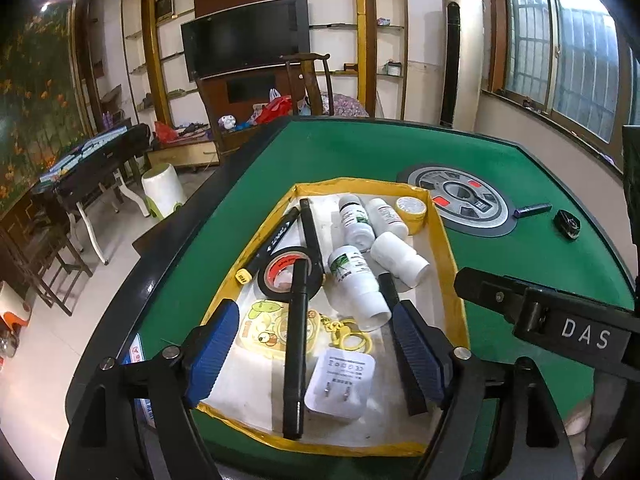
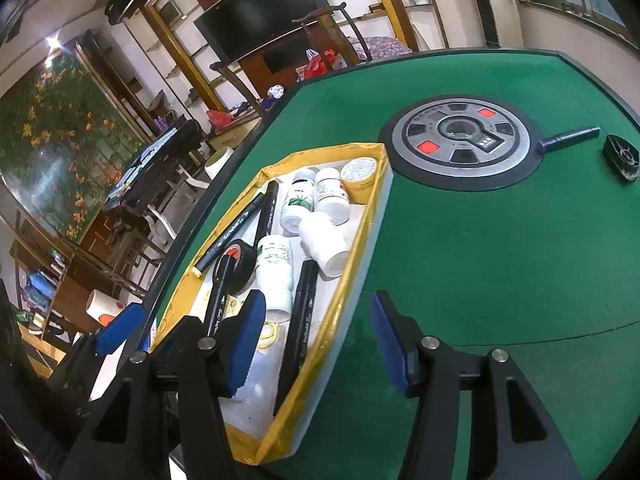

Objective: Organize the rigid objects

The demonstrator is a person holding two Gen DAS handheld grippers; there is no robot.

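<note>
A white tray with a yellow taped rim (image 1: pixel 448 240) (image 2: pixel 360 248) sits on the green table. It holds several white bottles (image 1: pixel 354 276) (image 2: pixel 274 268), black markers (image 1: pixel 296 344) (image 2: pixel 300 320), a black tape roll (image 1: pixel 280 270) (image 2: pixel 240 258), a yellow tape roll (image 1: pixel 412 209) (image 2: pixel 360 174), a white charger (image 1: pixel 340 384) and a yellow keychain (image 1: pixel 268 328). My left gripper (image 1: pixel 316 360) is open and empty above the tray's near end. My right gripper (image 2: pixel 324 344) is open and empty over the tray's right rim. A purple pen-like stick (image 1: pixel 532 210) (image 2: pixel 568 136) and a small black object (image 1: pixel 567 224) (image 2: pixel 622 156) lie on the table to the right.
A round grey control panel (image 1: pixel 460 200) (image 2: pixel 460 140) is set in the table centre. The right gripper's arm, marked DAS (image 1: pixel 560 320), crosses the left wrist view at the right. Chairs, a TV cabinet and side tables stand beyond the table's far and left edges.
</note>
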